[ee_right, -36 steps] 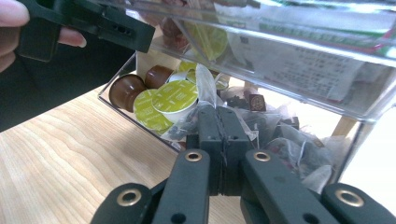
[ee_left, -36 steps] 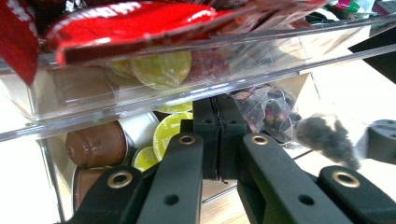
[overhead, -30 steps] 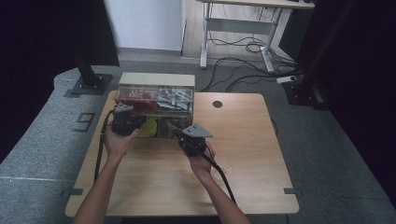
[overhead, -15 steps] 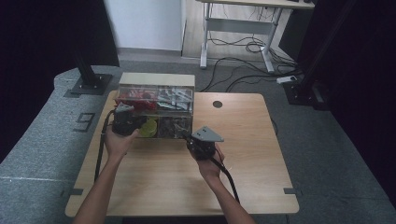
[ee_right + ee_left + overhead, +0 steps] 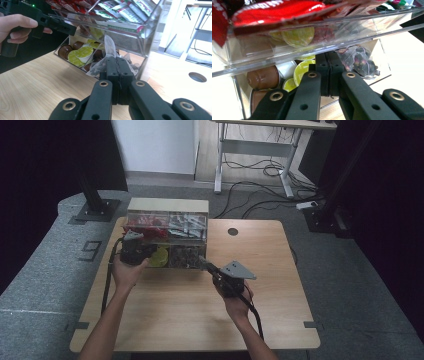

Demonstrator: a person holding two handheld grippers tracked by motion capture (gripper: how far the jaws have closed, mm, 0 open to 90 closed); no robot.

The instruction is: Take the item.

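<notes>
**Right gripper pinches a clear packet at the front of a four-part organizer**

One wooden table (image 5: 180, 320) holds one clear plastic organizer (image 5: 167, 240) with four compartments, two above and two below. The upper left compartment holds red packets (image 5: 145, 225); the upper right holds white sachets (image 5: 125, 15) with red and green print. The lower left holds coffee pods (image 5: 80, 53): at least three green-lidded and three brown ones can be counted, with more partly hidden. The lower right holds clear packets of dried flowers (image 5: 362, 62); their number cannot be told.

Two hands each carry one gripper. The right gripper (image 5: 116, 62) has its two jaws pressed together on the edge of one clear packet (image 5: 106, 56), held just in front of the lower right compartment, above the table. The left gripper (image 5: 328, 56) rests at the lower left compartment with its jaws fully closed; whether anything is pinched between them cannot be told.
</notes>
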